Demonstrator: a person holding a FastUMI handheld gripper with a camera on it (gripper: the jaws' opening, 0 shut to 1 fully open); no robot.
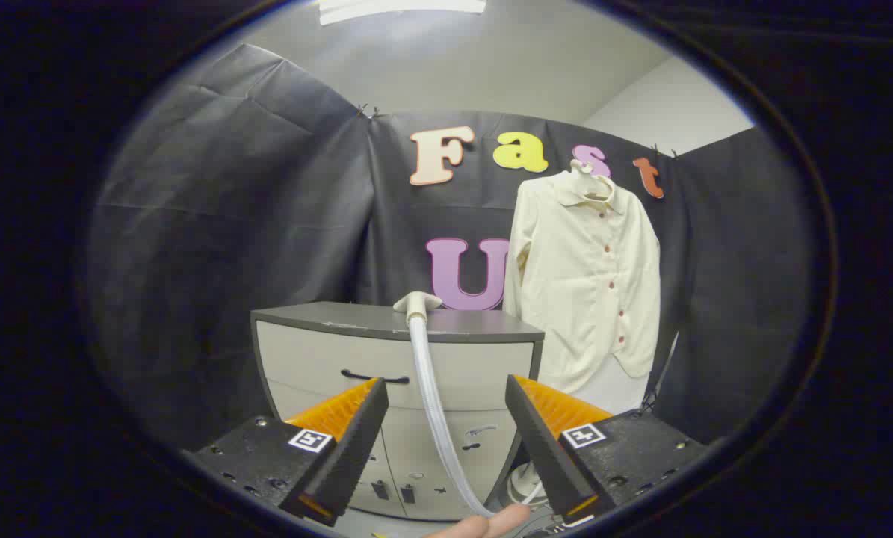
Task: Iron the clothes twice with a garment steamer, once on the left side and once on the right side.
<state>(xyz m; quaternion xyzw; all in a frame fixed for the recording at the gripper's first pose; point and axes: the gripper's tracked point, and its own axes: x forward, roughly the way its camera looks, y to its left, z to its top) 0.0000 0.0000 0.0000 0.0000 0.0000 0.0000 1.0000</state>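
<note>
A cream button-up shirt hangs on a hanger against the black cloth wall, beyond my right finger. The garment steamer's head lies on top of a grey drawer cabinet, straight ahead beyond the fingers. Its pale hose runs down from the head across the cabinet front and passes through the gap between my fingers without touching them. My gripper stands open, with only the hose showing in the gap. A fingertip of a person's hand shows at the bottom, near the hose's lower end.
The cabinet has a top drawer with a dark handle and lower doors. Black cloth walls close the booth on the left, behind and right. A white base stands on the floor to the right of the cabinet, below the shirt.
</note>
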